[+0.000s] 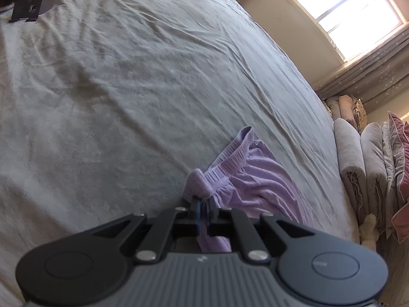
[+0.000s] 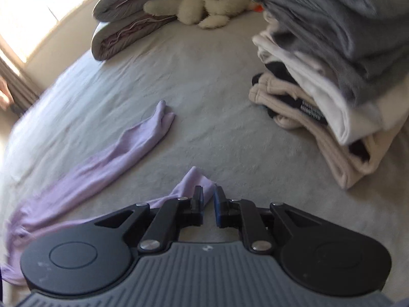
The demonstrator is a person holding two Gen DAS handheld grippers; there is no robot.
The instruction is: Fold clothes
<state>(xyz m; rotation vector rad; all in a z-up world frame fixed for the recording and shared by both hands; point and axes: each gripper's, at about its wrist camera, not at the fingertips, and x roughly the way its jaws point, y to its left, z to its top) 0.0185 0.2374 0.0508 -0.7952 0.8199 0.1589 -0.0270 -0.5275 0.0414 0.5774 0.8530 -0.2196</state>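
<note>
Lilac pants [image 1: 258, 179] on the grey bed sheet [image 1: 127, 89]. Left gripper [image 1: 203, 204] is clamped on the elastic waistband [image 1: 230, 165], fabric bunched between the blue pads and hanging down through the jaws. Rest of the waist end spreads ahead and to the right of that gripper, toward the bed edge and the folded quilts [image 1: 358, 166].

Right wrist view: right gripper [image 2: 209, 199] has jaws slightly parted with a narrow gap, nothing pinched yet. One leg cuff [image 2: 190, 181] lies touching the left fingertip, just ahead-left of the gap. Second leg [image 2: 143, 138] runs long and diagonal, from lower left up to the far right, cuff end well ahead of the gripper. So the long axis of the pants runs from the waistband in the left gripper toward the cuffs near the right one.

Stack of folded clothes [image 2: 332, 89] sits to the right, apart from the pants. Plush toy [image 2: 212, 2] far back.

Judgement: step is securing the cuff end; the right gripper is the nearer one and needs a small nudge left-forward to get the near cuff between the pads. Far cuff is apart from the near one, so one pinch likely takes one leg only.
</note>
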